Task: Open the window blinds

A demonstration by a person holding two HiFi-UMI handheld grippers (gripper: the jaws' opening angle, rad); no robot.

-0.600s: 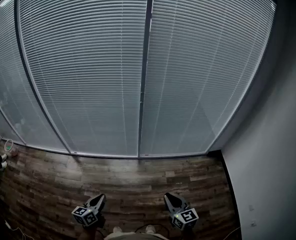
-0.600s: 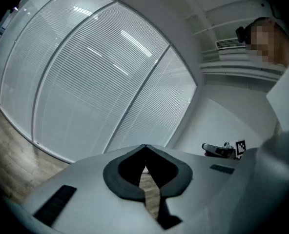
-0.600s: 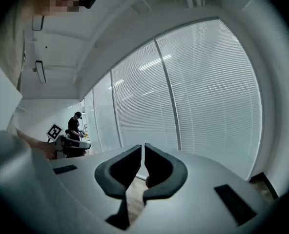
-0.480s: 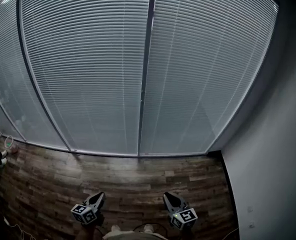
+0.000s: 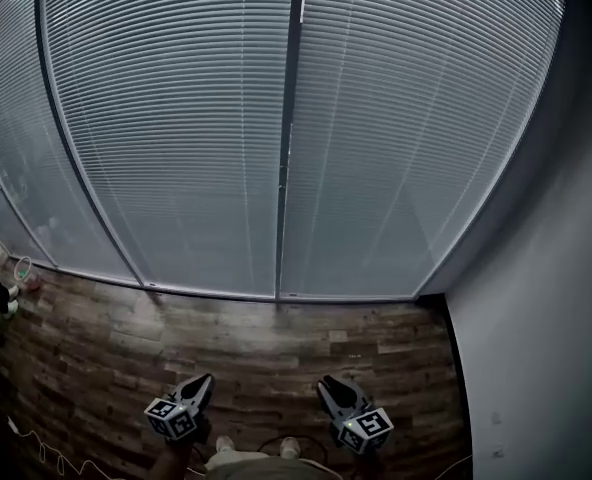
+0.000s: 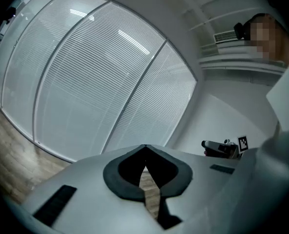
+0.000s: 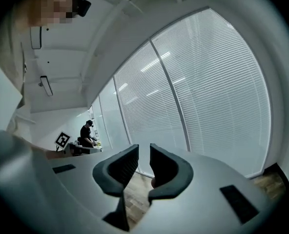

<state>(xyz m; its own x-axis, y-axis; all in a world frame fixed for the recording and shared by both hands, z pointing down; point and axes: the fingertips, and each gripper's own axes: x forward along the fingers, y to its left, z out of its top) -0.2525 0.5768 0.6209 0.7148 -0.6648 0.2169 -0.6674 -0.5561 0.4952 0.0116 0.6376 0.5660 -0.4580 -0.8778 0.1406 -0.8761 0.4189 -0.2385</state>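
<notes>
Closed white slatted blinds [image 5: 176, 138] cover the tall windows ahead, split by a dark upright frame bar [image 5: 288, 138]; a second panel [image 5: 406, 138] hangs to its right. The slats lie flat and shut. Both grippers are low at the picture's bottom, far short of the blinds. My left gripper [image 5: 201, 383] is shut and empty, its tips meeting [image 6: 144, 148]. My right gripper [image 5: 328, 386] is shut too, with only a thin slit between its pads [image 7: 144, 150] and nothing in it. No cord or wand can be made out.
Wood plank floor [image 5: 276, 348] runs from my feet [image 5: 256, 448] to the window sill. A grey wall [image 5: 536, 318] closes the right side. Cables [image 5: 36, 453] lie at the lower left. A person [image 7: 88, 133] stands far off along the windows.
Both grippers have edged a little up the picture towards the window, the right one drifting slightly left. The blinds look the same.
</notes>
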